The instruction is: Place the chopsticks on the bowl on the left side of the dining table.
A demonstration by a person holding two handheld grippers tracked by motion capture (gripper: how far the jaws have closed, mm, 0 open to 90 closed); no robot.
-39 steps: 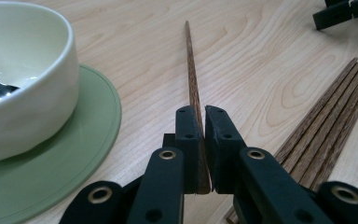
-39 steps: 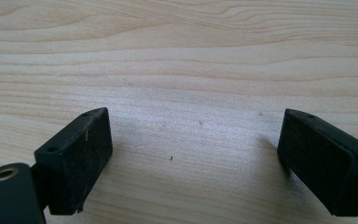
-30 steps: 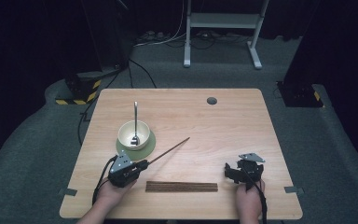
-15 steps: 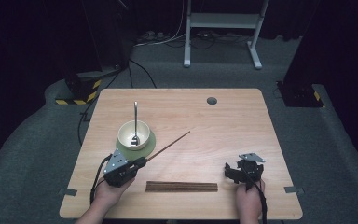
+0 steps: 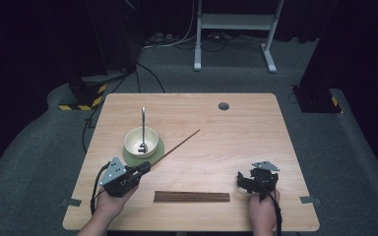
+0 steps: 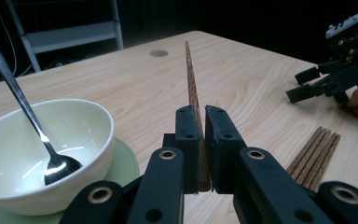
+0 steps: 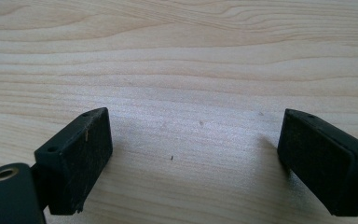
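Observation:
My left gripper (image 5: 145,168) (image 6: 198,140) is shut on one brown chopstick (image 5: 177,145) (image 6: 190,79), which points away from it, up and to the right over the table. Just left of it stands a cream bowl (image 5: 141,141) (image 6: 65,135) on a green saucer (image 5: 128,158) (image 6: 127,164), with a metal spoon (image 5: 143,123) (image 6: 21,100) leaning inside. A bundle of several chopsticks (image 5: 192,196) (image 6: 314,156) lies near the front edge. My right gripper (image 5: 241,180) (image 7: 193,158) rests on the table at the front right, open with nothing between its jaws.
The wooden table (image 5: 236,137) (image 7: 182,60) has a round dark grommet (image 5: 223,105) (image 6: 158,53) near its far edge. A white metal frame (image 5: 236,22) stands on the grey floor behind. Cables (image 5: 91,128) trail off the table's left side.
My left gripper has lifted slightly with the chopstick, and the chopstick's far tip has risen off the table. The right gripper has not moved.

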